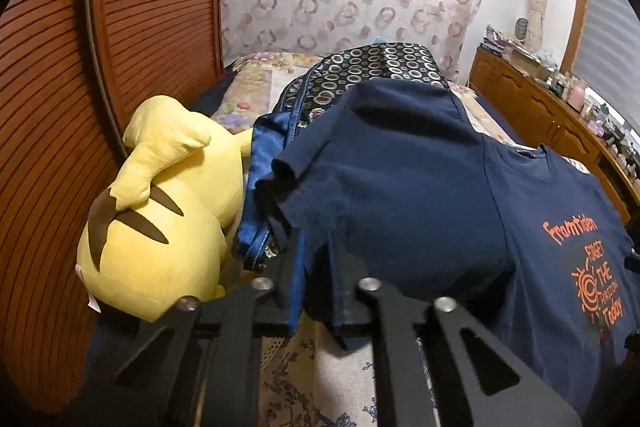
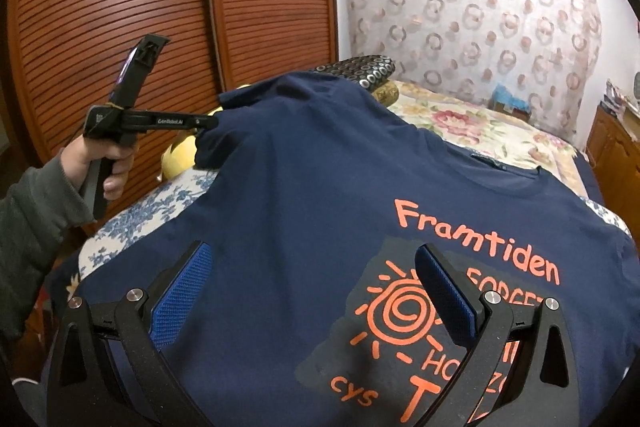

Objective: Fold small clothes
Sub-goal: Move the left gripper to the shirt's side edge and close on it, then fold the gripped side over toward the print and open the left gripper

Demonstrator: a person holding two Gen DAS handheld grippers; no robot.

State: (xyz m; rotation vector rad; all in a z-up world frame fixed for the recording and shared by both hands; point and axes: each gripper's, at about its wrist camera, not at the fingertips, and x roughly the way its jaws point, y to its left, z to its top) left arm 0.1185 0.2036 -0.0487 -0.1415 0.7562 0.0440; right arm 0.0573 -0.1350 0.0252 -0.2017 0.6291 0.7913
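Note:
A navy T-shirt [image 2: 320,195] with orange "Framtiden" print lies on the bed, print up; it also shows in the left wrist view [image 1: 420,187]. My left gripper [image 1: 320,263] is shut on the shirt's left sleeve and lifts it off the bed; in the right wrist view the left gripper [image 2: 212,123] shows at the sleeve's end. My right gripper [image 2: 316,287] is open, its blue pads [image 2: 184,287] standing wide apart just above the printed chest.
A yellow plush toy [image 1: 160,227] lies at the left by the wooden slatted wardrobe doors [image 2: 160,7]. A ring-patterned dark cushion [image 1: 372,67] sits behind the shirt. The floral bedspread [image 2: 480,123] stretches to the curtain. A wooden dresser [image 1: 540,115] stands at the right.

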